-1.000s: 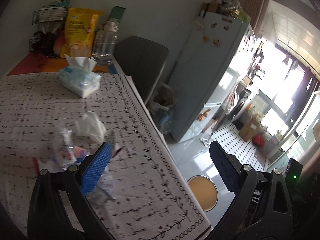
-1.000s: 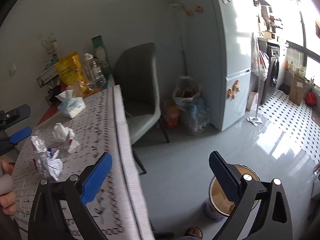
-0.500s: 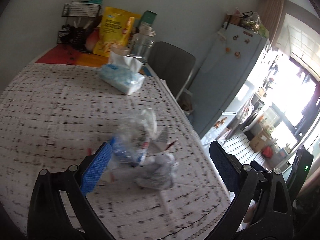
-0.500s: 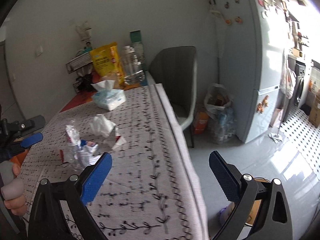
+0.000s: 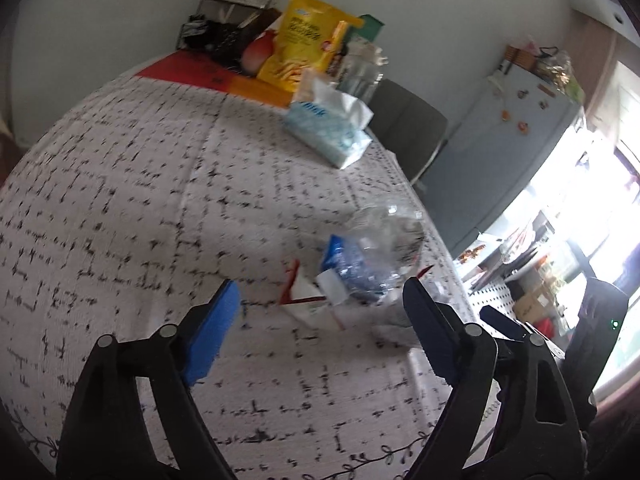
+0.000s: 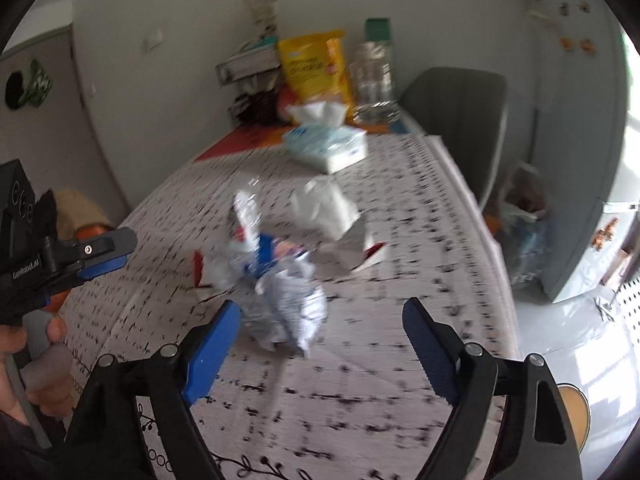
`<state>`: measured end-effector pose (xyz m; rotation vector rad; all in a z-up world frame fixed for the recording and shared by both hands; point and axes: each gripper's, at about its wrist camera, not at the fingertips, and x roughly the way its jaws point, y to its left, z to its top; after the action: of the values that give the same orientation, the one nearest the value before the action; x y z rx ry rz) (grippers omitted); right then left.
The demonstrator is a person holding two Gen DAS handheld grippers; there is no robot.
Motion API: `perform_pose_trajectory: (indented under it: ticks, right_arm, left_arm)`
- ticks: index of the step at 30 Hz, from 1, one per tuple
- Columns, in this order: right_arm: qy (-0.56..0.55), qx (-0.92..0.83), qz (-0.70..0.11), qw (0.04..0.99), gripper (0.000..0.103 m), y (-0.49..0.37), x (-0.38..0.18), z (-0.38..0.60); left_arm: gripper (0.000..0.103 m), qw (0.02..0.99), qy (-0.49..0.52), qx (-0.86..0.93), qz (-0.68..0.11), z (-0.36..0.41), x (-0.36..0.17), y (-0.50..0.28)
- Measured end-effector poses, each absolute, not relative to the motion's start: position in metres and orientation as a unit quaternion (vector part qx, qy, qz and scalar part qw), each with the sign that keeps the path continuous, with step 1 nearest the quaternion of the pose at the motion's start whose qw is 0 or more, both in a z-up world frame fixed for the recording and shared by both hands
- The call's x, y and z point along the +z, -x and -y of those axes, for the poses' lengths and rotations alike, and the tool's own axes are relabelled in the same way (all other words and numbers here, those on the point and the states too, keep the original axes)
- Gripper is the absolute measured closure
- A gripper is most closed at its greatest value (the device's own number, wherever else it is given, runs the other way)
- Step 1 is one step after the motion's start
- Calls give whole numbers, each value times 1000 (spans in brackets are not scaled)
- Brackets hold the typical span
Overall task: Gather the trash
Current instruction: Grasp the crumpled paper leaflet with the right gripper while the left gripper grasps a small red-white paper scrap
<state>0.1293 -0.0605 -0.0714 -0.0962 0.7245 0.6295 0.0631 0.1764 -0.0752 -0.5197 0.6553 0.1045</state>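
Both views are smeared by motion. From the right wrist, the heap of trash on the desk blurs together, so where the crushed bottle ends and the crumpled paper begins cannot be told. The print on the yellow bag is unreadable. From the left wrist, the right finger covers the near edge of the trash, and the window is washed out white. The bucket is cut off behind the right gripper's frame.
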Motion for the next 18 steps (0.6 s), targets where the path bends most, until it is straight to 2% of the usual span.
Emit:
perform_pose_trajectory:
  ticks: [7,8,10,11,13,18]
  right_arm:
    - [53,330,-385,860,19,-144,-95,27]
    - [52,333,-391,856,23,-146,-99,24]
    - [39,343,-418,840,55,-155,-108,21]
    - [29,347,-426,835,55,-157,-110,23]
    - [22,342,-420,840,63,-153,-106,28]
    - [18,336,-410,848,66,-144,-95,51]
  left_arm:
    - [22,904,265,75,-327,-190,-90,-58]
    - [24,903,267,77,-328,-191,-91,-59]
    - [27,901,269,79,-330,-192,-93,-61]
    - [29,901,269,79,-330,-192,-93,-63]
    - [32,900,271,78,-333,-193,-96,-66]
    - [39,893,281,79,-342,-196,-106,-82]
